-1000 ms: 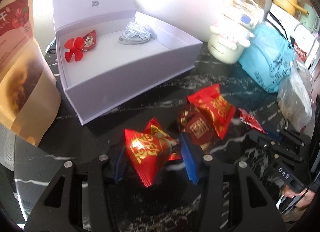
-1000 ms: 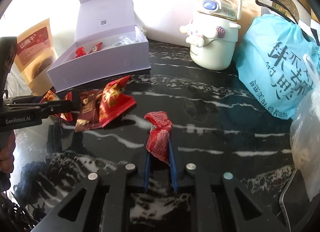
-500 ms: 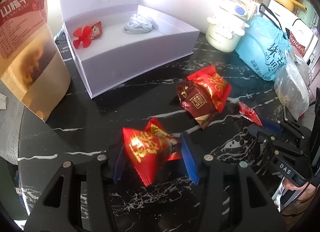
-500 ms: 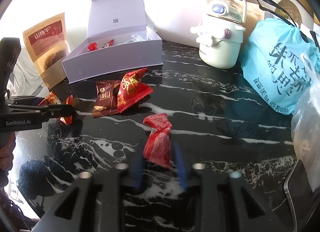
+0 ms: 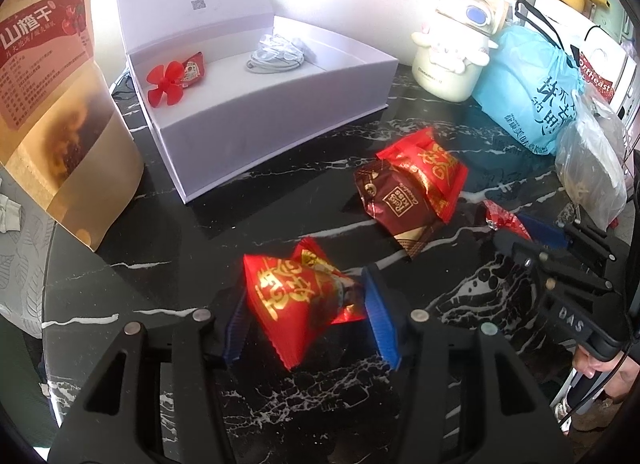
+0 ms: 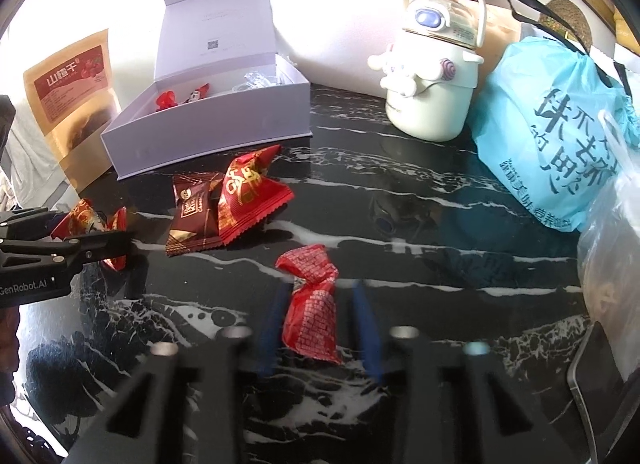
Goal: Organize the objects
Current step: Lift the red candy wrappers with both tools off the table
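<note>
In the left wrist view, we are looking along our left gripper [image 5: 308, 320], whose blue fingers [image 5: 380, 320] are sitting on either side of a red gold-printed candy packet [image 5: 296, 300]; the packet is filling most of the gap, yet we cannot tell whether both pads are pressing it. It is lying over the black marble table [image 5: 160, 232], near the front. Farther out, a second red packet [image 5: 430, 170] is overlapping a brown chocolate packet [image 5: 400, 208]. Behind them the open white box [image 5: 280, 120] is holding a red flower-shaped piece [image 5: 166, 82], a small red sachet [image 5: 194, 68] touching it, and a coiled white cable [image 5: 276, 56]. A kraft snack pouch [image 5: 60, 112] is standing at the left; a cream cartoon bottle [image 5: 454, 60] and a blue bag [image 5: 532, 104] are standing at the right. Our right gripper [image 5: 532, 228] is showing at the right edge with a red wrapper between its blue tips.

In the right wrist view, our right gripper [image 6: 320, 316] is standing with its jaws moderately apart around a twisted red candy [image 6: 312, 308], with a gap showing on the right side, so it is not clamping. The blades are blurring. The candy is lying on the table [image 6: 440, 224], well apart from the box [image 6: 208, 124].
</note>
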The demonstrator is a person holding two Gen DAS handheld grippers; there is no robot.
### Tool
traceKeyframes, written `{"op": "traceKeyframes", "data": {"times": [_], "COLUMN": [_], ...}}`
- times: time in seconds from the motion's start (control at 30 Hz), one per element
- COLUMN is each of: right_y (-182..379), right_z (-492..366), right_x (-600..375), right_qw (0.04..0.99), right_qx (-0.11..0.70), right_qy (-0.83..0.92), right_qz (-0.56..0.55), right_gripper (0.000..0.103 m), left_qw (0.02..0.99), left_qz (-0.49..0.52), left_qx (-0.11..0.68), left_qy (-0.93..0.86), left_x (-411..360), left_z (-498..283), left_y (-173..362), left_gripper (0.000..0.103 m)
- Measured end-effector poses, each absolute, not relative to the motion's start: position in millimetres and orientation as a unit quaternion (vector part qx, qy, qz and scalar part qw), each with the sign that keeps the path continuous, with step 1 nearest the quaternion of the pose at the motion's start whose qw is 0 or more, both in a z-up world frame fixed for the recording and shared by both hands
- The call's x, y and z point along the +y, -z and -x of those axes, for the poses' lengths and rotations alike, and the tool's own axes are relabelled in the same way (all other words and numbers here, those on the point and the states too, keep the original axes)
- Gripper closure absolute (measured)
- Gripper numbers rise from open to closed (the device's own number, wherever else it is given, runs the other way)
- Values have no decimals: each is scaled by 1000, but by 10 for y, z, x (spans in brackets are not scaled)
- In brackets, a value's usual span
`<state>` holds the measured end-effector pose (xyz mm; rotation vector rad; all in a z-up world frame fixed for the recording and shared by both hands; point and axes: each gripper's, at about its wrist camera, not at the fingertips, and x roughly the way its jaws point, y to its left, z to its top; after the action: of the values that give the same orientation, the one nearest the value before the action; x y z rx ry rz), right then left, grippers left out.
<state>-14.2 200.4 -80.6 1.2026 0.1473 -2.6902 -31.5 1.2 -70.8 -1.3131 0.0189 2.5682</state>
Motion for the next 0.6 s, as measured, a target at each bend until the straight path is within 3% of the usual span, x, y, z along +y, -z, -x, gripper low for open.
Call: {"op": "traceKeyframes", "data": {"times": [0.6], "right_y": [700], "right_z": [76], "right_x": [1875], "right_qw": [140], "right_qx": [67], "right_qy": [890], "right_qz": [-428], "right_gripper": [84], "left_qw": [133], "left_qz": [474], "left_qx": [-12], "left_qy": [-870], "left_x": [-34], "left_z": [327], "left_y": [528], "left_gripper": [54]}}
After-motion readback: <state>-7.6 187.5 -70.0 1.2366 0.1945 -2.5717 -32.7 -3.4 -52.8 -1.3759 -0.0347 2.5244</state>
